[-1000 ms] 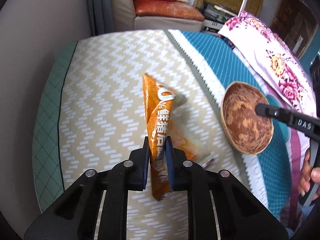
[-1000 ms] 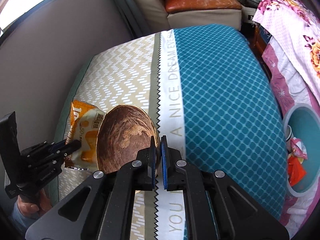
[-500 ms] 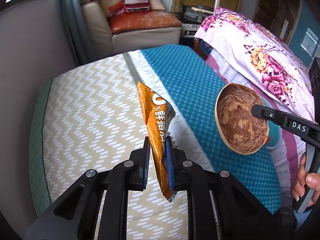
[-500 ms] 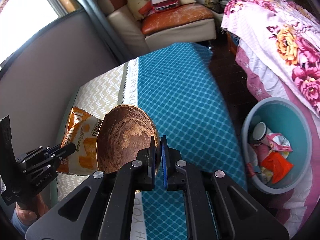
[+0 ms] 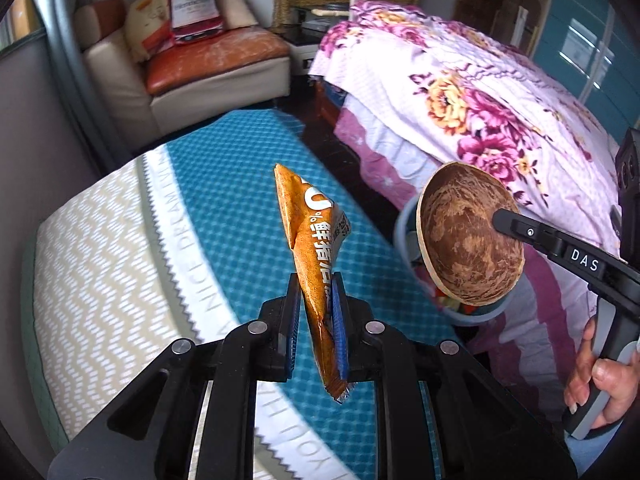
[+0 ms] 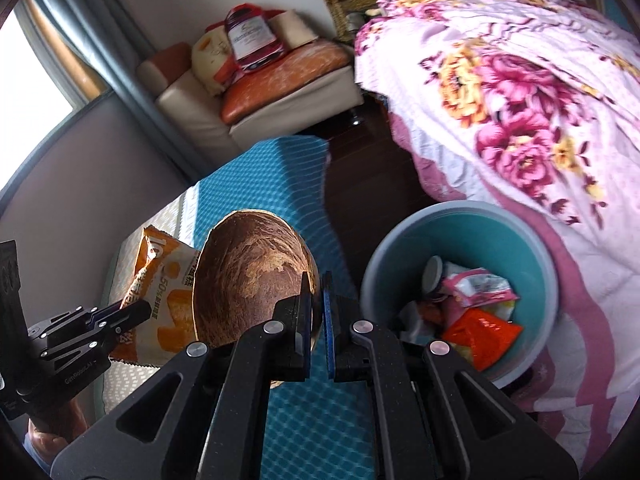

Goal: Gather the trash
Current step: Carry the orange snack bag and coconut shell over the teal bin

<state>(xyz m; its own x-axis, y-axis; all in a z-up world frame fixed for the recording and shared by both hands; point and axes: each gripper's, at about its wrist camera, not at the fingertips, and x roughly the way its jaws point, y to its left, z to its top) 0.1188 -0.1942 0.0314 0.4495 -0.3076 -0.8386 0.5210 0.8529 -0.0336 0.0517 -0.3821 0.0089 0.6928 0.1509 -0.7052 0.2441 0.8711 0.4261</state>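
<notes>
Pinching the orange snack bag (image 5: 316,256) in our left gripper (image 5: 316,312), we hold it above the teal mattress (image 5: 224,184); our right gripper (image 6: 316,312) has its fingers clamped on the coconut shell (image 6: 248,276) rim. Only our right view looks into the bin (image 6: 464,224) beside the flowered bed (image 6: 520,92), with wrappers (image 6: 480,312) inside; our left view shows just its rim behind the shell

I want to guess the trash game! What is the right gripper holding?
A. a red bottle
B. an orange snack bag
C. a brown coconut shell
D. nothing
C: the right gripper has its jaws shut on the rim of the brown shell, while the snack bag hangs in the left gripper.
</notes>
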